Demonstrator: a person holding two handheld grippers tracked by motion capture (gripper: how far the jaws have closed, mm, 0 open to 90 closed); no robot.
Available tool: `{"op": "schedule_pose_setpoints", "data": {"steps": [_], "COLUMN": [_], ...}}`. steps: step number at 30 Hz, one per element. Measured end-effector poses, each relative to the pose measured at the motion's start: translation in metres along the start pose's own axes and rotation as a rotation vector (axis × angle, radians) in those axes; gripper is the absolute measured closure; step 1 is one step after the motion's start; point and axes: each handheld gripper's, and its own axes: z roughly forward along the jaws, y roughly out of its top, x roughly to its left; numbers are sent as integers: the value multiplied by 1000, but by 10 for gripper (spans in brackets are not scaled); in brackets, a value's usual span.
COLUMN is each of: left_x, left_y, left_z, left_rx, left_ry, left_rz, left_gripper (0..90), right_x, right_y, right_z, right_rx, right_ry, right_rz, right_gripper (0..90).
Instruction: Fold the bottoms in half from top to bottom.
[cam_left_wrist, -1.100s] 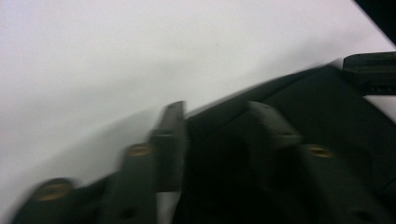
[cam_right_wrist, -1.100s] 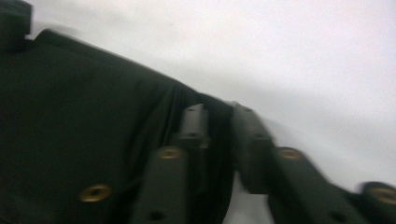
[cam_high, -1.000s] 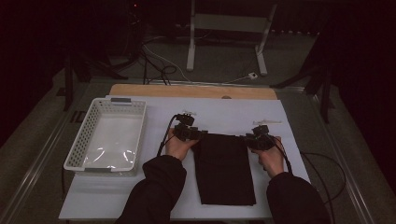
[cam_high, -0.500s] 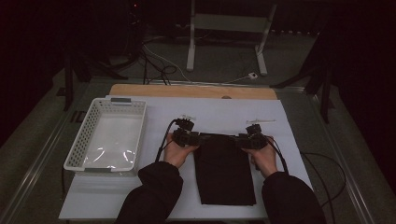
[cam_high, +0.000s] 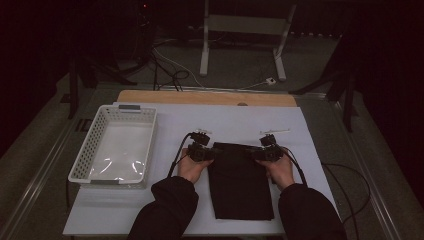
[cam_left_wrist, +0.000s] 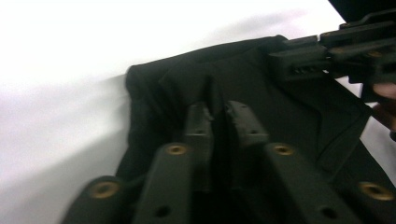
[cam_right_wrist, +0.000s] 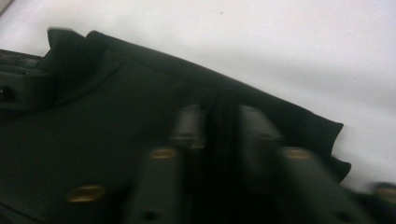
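Both grippers, left (cam_high: 209, 151) and right (cam_high: 254, 152), had just been closing and pinched the far corners of the flat black folded cloth (cam_high: 240, 182) at six o'clock on the white table (cam_high: 165, 117); lifting or folding remained, likely.

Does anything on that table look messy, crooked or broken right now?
Nothing stands out. The black cloth lies folded and fairly straight on the white table, pinched at its far corners by the left hand-held gripper and the right hand-held gripper, whose jaws have just been closing. The white basket sits square and intact.
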Motion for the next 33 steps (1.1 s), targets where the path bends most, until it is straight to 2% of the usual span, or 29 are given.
{"op": "schedule_pose_setpoints", "data": {"steps": [2, 13, 17, 18, 23, 33], "left_x": [-4, -21, -26, -29, -33, -40], "left_y": [0, -5, -11, -17, -31, -53], "left_z": [0, -18, -23, -26, -30, -39], "left_rx": [-2, -34, -32, -29, -9, -21], "left_ry": [2, -38, -53, -56, -63, -99], "left_rz": [18, 83, 100, 107, 124, 127], "left_gripper": [853, 854, 853, 853, 851, 851], "right_x": [1, 11, 15, 16, 25, 39], "right_y": [0, -4, -10, -12, -26, -43], "right_z": [-2, -27, -37, -39, -48, -65], "right_rx": [3, -38, -42, -41, -11, -20], "right_ry": [17, 57, 70, 74, 83, 106], "right_rz": [-5, -48, -65, -70, -106, -148], "right_gripper": [827, 835, 836, 835, 835, 835]}}
